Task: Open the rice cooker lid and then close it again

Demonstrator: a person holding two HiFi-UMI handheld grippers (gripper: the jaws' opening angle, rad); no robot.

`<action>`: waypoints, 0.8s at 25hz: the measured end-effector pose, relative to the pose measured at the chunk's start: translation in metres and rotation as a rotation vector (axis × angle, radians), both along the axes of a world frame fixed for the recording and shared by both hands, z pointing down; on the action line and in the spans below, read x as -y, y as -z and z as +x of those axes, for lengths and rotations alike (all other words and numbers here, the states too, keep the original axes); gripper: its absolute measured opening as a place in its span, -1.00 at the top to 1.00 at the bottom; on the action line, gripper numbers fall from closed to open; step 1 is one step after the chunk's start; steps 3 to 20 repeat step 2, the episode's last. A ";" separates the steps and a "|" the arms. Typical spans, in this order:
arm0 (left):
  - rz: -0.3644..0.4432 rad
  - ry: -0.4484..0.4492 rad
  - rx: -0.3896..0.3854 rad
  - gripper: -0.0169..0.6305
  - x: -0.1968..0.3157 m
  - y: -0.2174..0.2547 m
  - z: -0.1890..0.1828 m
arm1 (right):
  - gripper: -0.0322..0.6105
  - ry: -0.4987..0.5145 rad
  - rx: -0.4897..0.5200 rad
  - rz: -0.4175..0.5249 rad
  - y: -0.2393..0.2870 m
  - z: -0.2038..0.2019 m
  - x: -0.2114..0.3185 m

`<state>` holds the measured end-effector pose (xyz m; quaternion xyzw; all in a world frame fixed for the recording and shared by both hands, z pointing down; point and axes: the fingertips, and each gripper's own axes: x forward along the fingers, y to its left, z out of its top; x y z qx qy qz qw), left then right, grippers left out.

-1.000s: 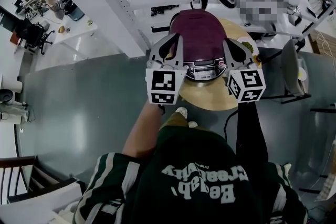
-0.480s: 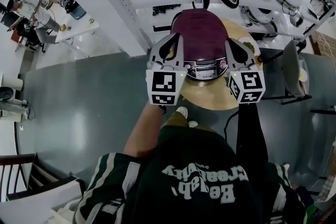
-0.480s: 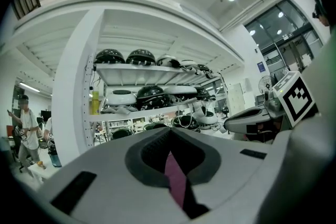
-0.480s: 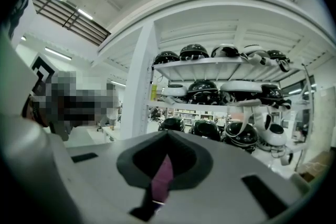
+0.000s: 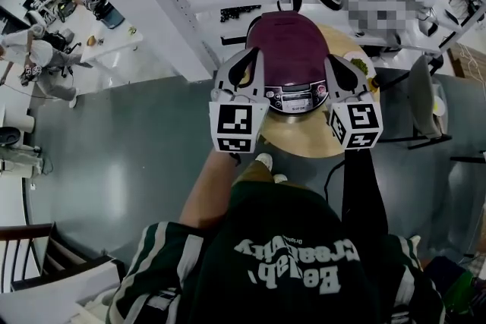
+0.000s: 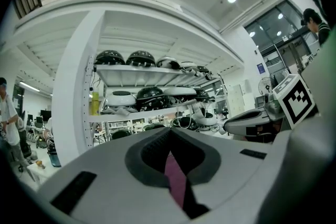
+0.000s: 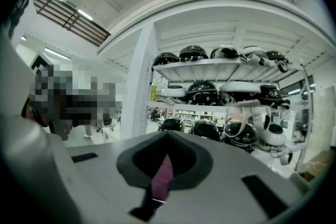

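While both pairs of jaws are pressed fully together and hold nothing, item: rice cooker (image 5: 298, 98), maroon lid (image 5: 288, 49) down, on round wooden table (image 5: 304, 142), at the person's 12 o'clock. Left gripper (image 5: 254, 54) is at the cooker's 9 o'clock and right gripper (image 5: 334, 61) at its 3 o'clock, both just beside it. Probable hazards: an off-centre push on the latch may slide the cooker across the table, and a springing lid may strike a gripper.
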<state>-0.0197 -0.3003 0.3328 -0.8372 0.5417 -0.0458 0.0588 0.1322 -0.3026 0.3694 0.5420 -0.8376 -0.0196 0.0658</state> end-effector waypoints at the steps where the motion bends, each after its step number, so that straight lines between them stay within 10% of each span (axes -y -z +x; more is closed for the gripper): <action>1: 0.000 0.001 0.000 0.95 0.000 0.000 0.000 | 0.89 0.001 0.001 0.001 0.000 0.000 0.000; 20: -0.001 0.002 0.000 0.95 -0.001 0.000 0.000 | 0.89 0.001 0.001 0.001 0.001 0.000 -0.001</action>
